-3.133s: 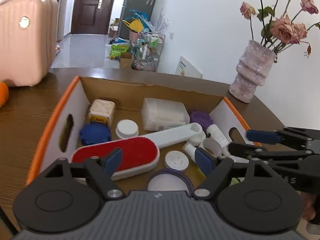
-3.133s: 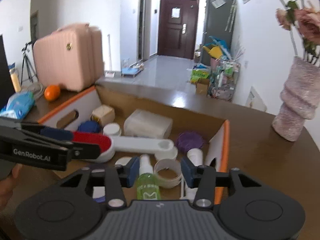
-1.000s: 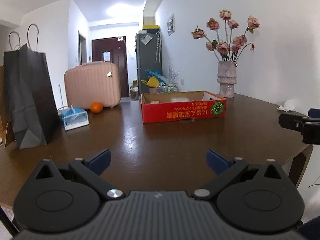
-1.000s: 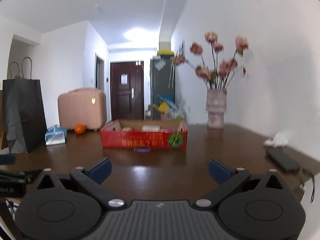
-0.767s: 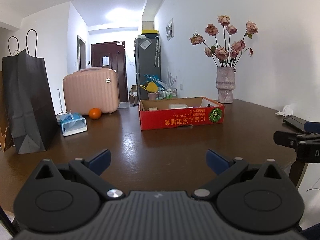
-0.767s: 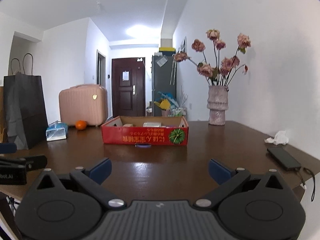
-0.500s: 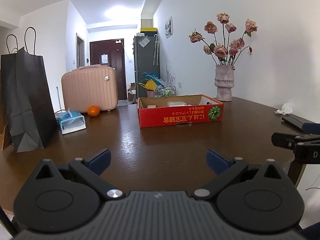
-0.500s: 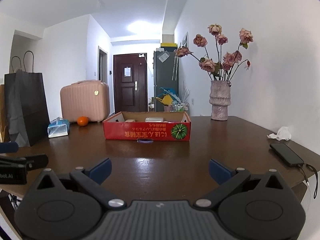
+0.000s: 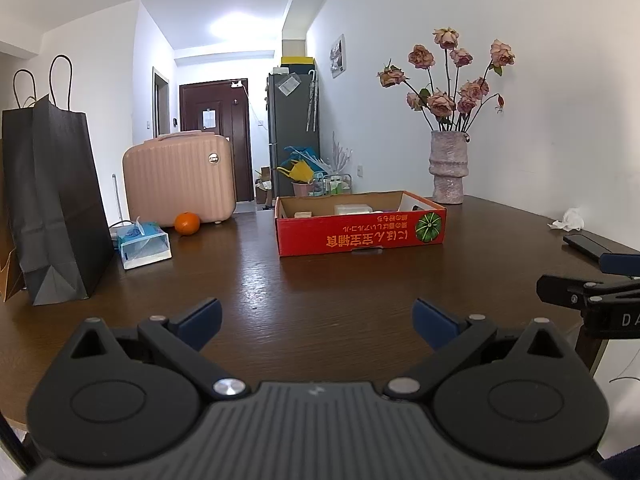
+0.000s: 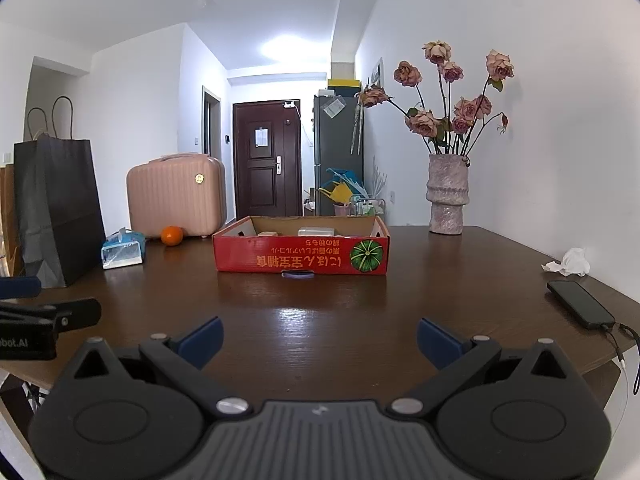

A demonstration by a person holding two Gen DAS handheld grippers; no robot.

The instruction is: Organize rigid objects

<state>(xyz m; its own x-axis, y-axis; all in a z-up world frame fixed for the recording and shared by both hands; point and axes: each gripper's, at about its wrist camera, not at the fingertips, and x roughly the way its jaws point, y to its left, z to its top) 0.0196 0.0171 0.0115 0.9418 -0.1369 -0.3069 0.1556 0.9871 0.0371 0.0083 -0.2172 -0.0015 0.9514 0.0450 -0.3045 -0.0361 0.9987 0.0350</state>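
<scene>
We hold both tongs over the near edge of the dark brown wooden table, well back from the shallow red cardboard box printed with yellow characters and a green pumpkin. Our left gripper is released, its blue-padded fingers spread wide with nothing between them. Our right gripper is likewise released and empty, its blue pads far apart.

The box stands straight ahead of both tongs, far across the table. From this low angle only the tops of a few pale objects show above its rim, a whitish rectangular container among them; what else lies inside we cannot tell.

Ahead and to the left of our left tongs stands a tall black paper bag with loop handles, then a blue tissue pack, a round orange fruit and a pale pink ribbed hard-shell suitcase. Beyond the box to the right rises a mottled pinkish ceramic vase of dried pink roses. To the right of our right tongs a black phone lies near the table edge with a cable attached, and a crumpled white tissue sits just beyond it.
</scene>
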